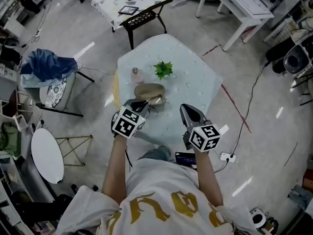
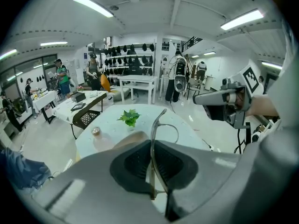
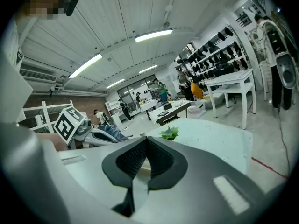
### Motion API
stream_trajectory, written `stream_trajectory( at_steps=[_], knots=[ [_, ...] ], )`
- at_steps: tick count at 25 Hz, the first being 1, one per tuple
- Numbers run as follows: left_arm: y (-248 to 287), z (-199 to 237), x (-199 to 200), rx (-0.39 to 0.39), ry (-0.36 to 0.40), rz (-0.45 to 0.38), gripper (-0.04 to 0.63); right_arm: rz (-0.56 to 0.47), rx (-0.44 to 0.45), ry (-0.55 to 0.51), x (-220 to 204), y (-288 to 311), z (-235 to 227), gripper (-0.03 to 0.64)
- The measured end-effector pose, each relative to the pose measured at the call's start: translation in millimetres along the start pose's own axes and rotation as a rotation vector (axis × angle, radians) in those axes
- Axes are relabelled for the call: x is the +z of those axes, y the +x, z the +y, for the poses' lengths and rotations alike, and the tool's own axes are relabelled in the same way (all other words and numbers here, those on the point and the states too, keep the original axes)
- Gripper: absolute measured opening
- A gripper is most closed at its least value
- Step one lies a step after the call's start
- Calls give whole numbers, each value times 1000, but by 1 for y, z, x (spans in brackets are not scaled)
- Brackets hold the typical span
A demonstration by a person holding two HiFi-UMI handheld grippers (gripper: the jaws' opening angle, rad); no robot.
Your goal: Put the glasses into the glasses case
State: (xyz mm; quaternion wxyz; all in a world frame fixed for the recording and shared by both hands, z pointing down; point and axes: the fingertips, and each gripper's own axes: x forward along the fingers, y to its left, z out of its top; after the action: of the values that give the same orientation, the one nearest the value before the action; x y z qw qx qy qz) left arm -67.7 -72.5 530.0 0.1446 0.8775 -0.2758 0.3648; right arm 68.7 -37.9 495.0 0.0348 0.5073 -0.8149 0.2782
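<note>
The tan glasses case (image 1: 149,89) lies shut on the pale round table (image 1: 195,82), just beyond my left gripper (image 1: 145,104). That gripper is shut on one temple of the thin-framed glasses (image 1: 157,101), holding them above the near right edge of the case. In the left gripper view the temple (image 2: 160,115) runs up between the jaws of the left gripper (image 2: 154,146), a lens ring curves off to the right, and the case (image 2: 122,140) shows just beyond the jaws. My right gripper (image 1: 187,109) hovers over the table's near right part, shut and empty (image 3: 146,141).
A small green plant (image 1: 163,69) and a little bottle (image 1: 135,74) stand on the table behind the case. A black chair (image 1: 142,18) sits at the table's far side. A folded white table (image 1: 47,153) leans at the left. A cable and power strip (image 1: 226,156) lie on the floor.
</note>
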Motion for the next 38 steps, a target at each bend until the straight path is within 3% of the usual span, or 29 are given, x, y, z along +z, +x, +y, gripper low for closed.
stream_trajectory(
  at_steps=[6,19,24,38],
  knots=[
    [11,27,4,-14,21,5,15,-5,-22,-32,18,28,0,25],
    [20,38,10,-25,25,-17,15,9,-22,-46,30,41,-7,25],
    [24,43,11,10,64,13,15,4,1,-39,35,50,-14,25],
    [47,51,-16,45,46,112,15,93,41,-61,12,66,-42,25]
  ],
)
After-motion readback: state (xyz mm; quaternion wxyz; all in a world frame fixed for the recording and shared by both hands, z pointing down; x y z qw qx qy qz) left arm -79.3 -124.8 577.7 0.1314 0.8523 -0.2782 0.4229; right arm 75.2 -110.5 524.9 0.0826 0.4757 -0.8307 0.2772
